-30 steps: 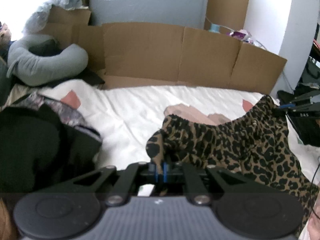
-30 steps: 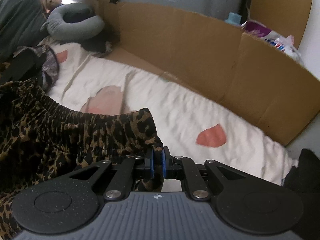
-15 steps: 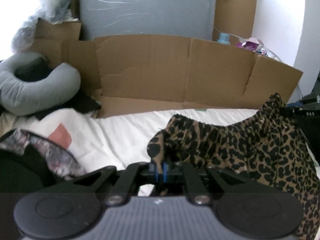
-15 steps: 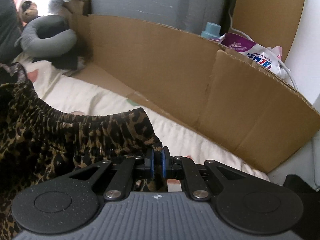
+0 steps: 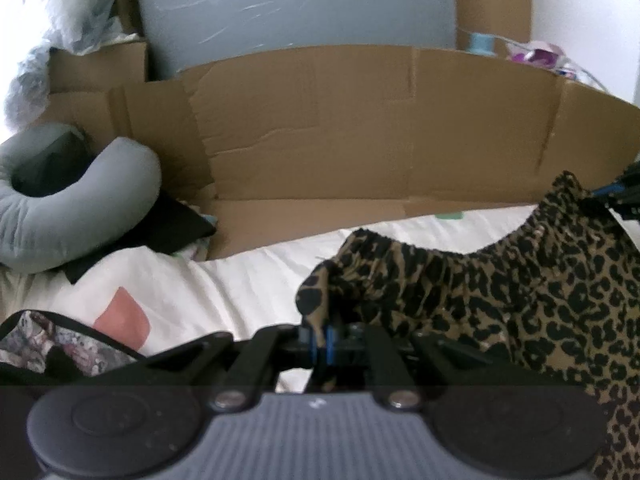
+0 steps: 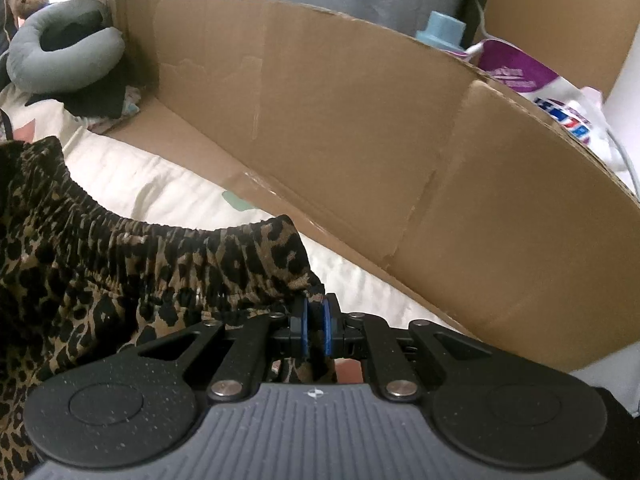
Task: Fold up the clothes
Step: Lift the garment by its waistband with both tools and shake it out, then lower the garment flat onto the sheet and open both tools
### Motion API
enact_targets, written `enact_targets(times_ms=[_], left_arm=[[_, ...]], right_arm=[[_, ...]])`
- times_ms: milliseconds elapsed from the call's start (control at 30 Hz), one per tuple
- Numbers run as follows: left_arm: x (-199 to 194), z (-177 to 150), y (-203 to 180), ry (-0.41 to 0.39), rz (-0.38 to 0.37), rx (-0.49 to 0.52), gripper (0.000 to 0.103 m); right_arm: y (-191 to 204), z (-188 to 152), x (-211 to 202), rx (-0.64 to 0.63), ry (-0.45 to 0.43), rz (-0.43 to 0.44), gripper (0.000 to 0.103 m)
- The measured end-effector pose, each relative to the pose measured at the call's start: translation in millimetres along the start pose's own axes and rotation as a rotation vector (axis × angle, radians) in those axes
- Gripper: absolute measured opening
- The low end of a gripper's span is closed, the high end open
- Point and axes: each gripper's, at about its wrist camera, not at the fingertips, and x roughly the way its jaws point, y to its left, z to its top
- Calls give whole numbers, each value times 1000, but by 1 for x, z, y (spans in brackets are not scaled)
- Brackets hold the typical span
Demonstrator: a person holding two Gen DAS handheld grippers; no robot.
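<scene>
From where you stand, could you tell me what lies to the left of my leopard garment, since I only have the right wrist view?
Observer: In the left wrist view, a dark floral garment lies on the white bedsheet, left of the left gripper.
Operator: Thank you. Is that gripper holding anything?
Observer: Yes, its jaws are closed on the other corner of the leopard garment, at the gathered waistband.
Operator: And can you see my right gripper from there?
Observer: Only its tip, the right gripper, at the frame's right edge, pinching the waistband's far corner, which stands higher than the left one.
</scene>
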Motion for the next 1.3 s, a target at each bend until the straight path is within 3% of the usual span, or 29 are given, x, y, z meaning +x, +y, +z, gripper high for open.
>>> enact_targets(times_ms=[167,333,367,400,433,467,500,600,800,967,1300], left_arm=[[15,6,5,30,41,13,5],[41,5,13,157,53,-7,14],[41,5,18,165,43,-24,14],[39,5,24,171,27,-39,15],[37,7,30,177,12,-51,17],[34,9,35,180,2,-60,23],[31,10,39,178,-4,-65,30],[15,16,46,152,-5,-59,32],[-11,24,42,167,-24,-21,32],[-53,27,30,133,-57,-26,32],[-139,1,-15,86,-107,-45,32]], right_arm=[[9,12,9,-20,0,-5,5],[16,21,40,-16,57,43,10],[16,19,45,-13,67,62,14],[16,17,50,-8,78,75,28],[14,15,52,-4,85,77,33],[13,13,53,-2,87,76,41],[11,11,53,0,89,75,44],[3,7,49,36,85,83,45],[-12,-3,19,81,85,125,46],[-21,-14,-26,103,88,142,46],[-36,-41,-125,165,37,218,46]])
